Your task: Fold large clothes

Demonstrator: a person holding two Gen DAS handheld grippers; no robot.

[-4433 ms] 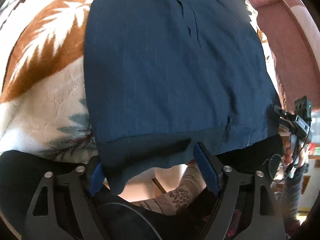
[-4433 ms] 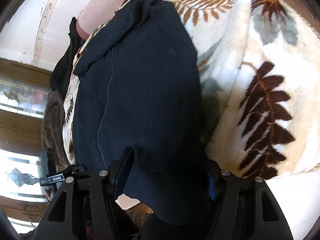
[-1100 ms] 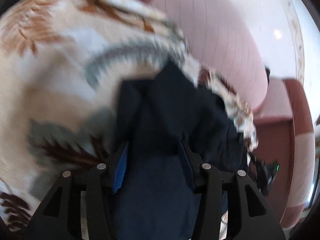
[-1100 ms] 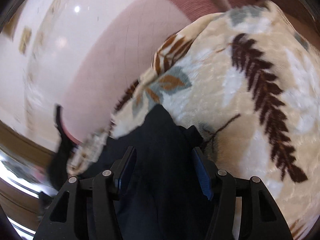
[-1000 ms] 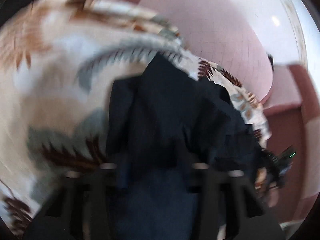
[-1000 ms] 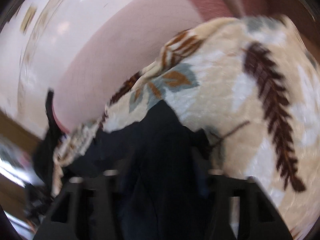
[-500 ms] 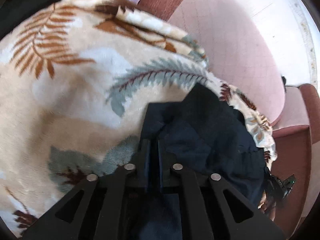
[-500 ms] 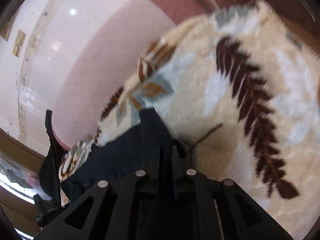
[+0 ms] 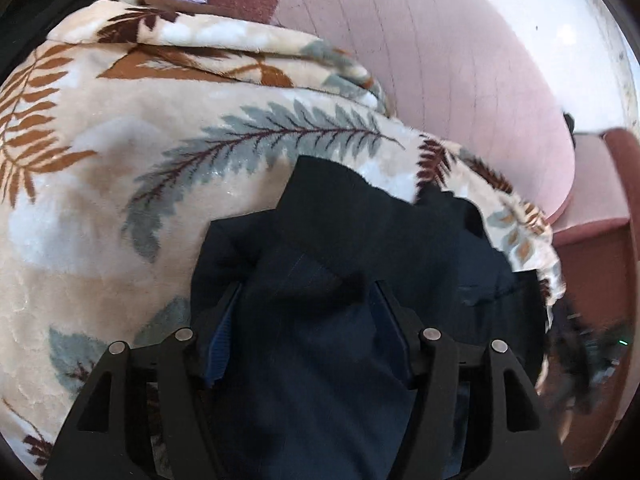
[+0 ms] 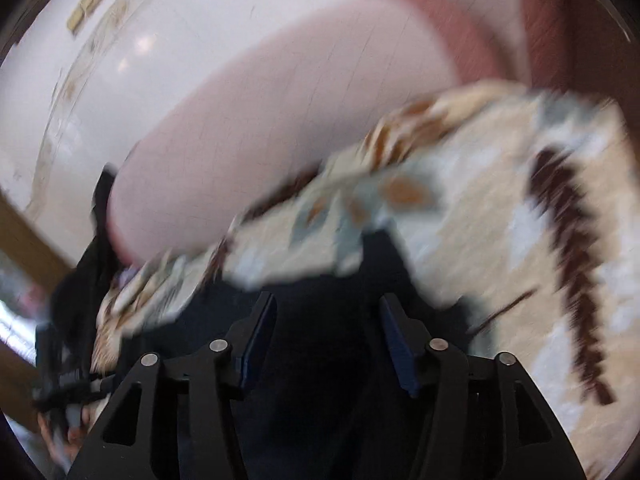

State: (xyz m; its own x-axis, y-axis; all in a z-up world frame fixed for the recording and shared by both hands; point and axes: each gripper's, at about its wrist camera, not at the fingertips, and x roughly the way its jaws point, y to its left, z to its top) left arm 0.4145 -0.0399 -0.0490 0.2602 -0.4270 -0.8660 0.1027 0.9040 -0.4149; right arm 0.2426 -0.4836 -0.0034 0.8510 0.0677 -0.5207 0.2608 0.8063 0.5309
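Note:
A dark navy garment (image 9: 360, 232) lies folded over on a cream leaf-patterned blanket (image 9: 100, 160). In the left wrist view my left gripper (image 9: 308, 300) is open, its blue-padded fingers (image 9: 218, 340) spread on either side of the cloth lying between them. In the blurred right wrist view my right gripper (image 10: 326, 320) is also open, fingers (image 10: 394, 340) apart over the dark garment (image 10: 320, 360), whose far edge rests on the blanket (image 10: 500, 220).
A pink sofa back (image 9: 460, 60) curves behind the blanket, with a darker red armrest (image 9: 600, 240) at the right. A white wall (image 10: 140, 40) and wooden trim (image 10: 28, 240) show in the right wrist view.
Both grippers were shut on the garment half a second ago and have opened, letting the cloth go onto the blanket. The right wrist view is moving, the left has steadied.

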